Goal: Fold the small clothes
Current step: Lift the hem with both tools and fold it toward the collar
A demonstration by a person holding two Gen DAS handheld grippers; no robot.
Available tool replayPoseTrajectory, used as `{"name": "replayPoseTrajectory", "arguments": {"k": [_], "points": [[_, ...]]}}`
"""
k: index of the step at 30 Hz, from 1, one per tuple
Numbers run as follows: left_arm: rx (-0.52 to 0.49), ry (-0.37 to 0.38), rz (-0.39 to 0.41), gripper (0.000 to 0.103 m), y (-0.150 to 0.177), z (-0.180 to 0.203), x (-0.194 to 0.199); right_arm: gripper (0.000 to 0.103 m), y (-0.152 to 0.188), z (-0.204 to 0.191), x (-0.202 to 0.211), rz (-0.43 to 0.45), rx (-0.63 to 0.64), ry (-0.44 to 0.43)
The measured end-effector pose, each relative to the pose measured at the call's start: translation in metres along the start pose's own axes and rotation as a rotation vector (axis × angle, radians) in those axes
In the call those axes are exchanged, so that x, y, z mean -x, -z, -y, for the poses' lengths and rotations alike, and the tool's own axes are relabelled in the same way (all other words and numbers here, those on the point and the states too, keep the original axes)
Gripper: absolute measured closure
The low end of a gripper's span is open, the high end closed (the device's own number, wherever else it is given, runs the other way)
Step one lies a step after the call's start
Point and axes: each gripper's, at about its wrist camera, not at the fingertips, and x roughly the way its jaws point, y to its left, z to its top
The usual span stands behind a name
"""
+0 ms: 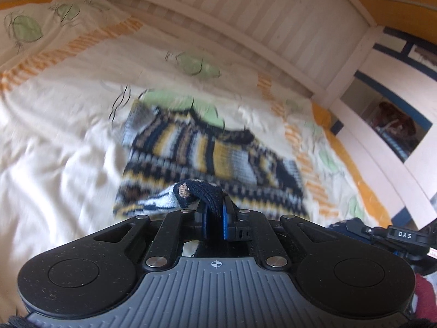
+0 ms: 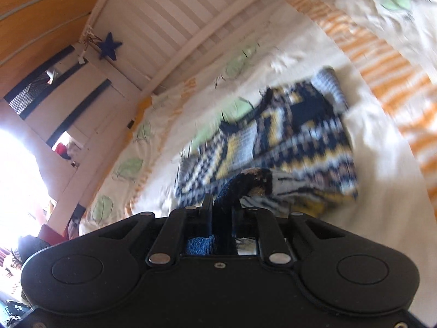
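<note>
Both the left gripper and right gripper pinch the navy hem of the patterned blue-yellow knitted sweater. Recommended: carry both corners level, keeping the hem taut, over the cream bedsheet.

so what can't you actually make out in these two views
- Left wrist view: navy, yellow and white patterned knit garment is motion-blurred; its near hem is hidden behind the left hand-held gripper.
- Right wrist view: same blur; the right hand-held gripper covers its near edge, and window glare whites out the left side.

Both wrist views low, close over bed, sharing knitted garment
</note>
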Motion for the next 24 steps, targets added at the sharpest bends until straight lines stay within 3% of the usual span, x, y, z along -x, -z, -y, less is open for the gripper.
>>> {"name": "replayPoseTrajectory", "arguments": {"k": [13, 24], "points": [[-0.026, -0.012, 0.078, 0.094, -0.091, -0.014, -0.094, 0.082, -0.098, 0.023, -0.101, 0.066, 0.03, 0.02], [-0.008, -0.09, -0.028, 0.094, -0.113, -0.045, -0.192, 0.082, -0.12, 0.072, -0.188, -0.012, -0.02, 0.125]]}}
